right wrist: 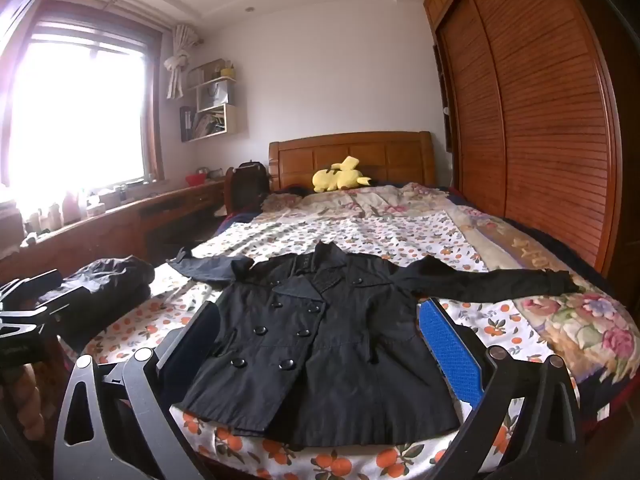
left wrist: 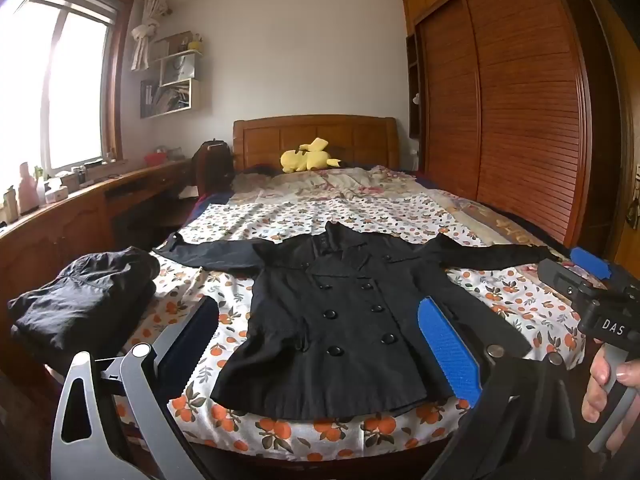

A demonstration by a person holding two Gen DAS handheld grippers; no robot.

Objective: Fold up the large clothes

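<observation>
Left tongs (left wrist: 320,344) and right tongs (right wrist: 324,340) both released above black coat (left wrist: 336,320), hem near bed edge (left wrist: 320,436); sleeves spread

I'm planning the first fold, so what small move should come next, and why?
Probably bring the right gripper to the coat's right-hand sleeve and close on the cuff. The black coat lies flat, face up, both sleeves spread wide on the bed, and both grippers' jaws are open and empty, so a sleeve likely folds in first.

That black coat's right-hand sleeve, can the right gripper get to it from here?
Probably yes: the sleeve lies flat and uncovered on the bedspread, and the open right gripper has nothing between.
</observation>
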